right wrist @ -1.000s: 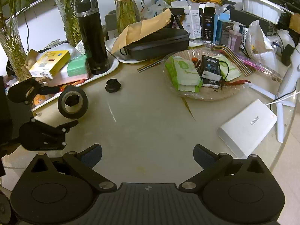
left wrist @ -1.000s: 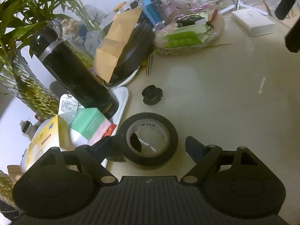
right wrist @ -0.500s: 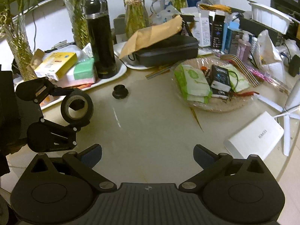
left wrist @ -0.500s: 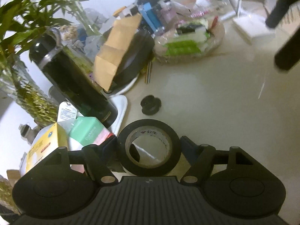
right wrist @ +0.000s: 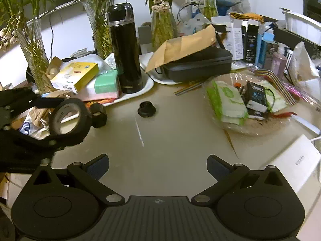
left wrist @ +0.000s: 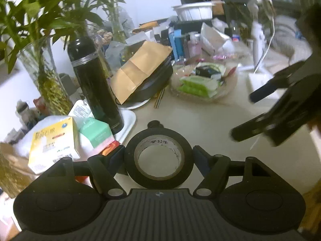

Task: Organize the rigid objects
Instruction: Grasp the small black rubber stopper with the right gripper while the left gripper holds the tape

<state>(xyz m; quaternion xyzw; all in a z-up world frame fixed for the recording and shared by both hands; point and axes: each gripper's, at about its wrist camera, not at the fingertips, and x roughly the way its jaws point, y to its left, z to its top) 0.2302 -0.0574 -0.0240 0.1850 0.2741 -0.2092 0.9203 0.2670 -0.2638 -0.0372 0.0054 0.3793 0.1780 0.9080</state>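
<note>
My left gripper (left wrist: 158,156) is shut on a black tape roll (left wrist: 130,156), one finger on each side, and holds it above the beige table. In the right wrist view the same roll (right wrist: 82,120) hangs lifted at the left in the left gripper (right wrist: 66,120). A small black knob (right wrist: 146,109) lies on the table (right wrist: 180,136); a smaller black roll (right wrist: 98,114) sits by the tray edge. My right gripper (right wrist: 158,165) is open and empty over bare table, and shows blurred at the right of the left wrist view (left wrist: 280,112).
A black flask (right wrist: 125,48) stands on a white tray (right wrist: 140,92) with yellow (right wrist: 75,76) and green (right wrist: 106,84) boxes. Behind are glass vases of bamboo (right wrist: 100,30), a black case under a brown envelope (right wrist: 192,60), a glass bowl of packets (right wrist: 246,102) and a white box (right wrist: 295,164).
My left gripper closed on the tape roll and lifted it off the table, tilting upward. The right gripper moved slightly closer to the middle of the table.
</note>
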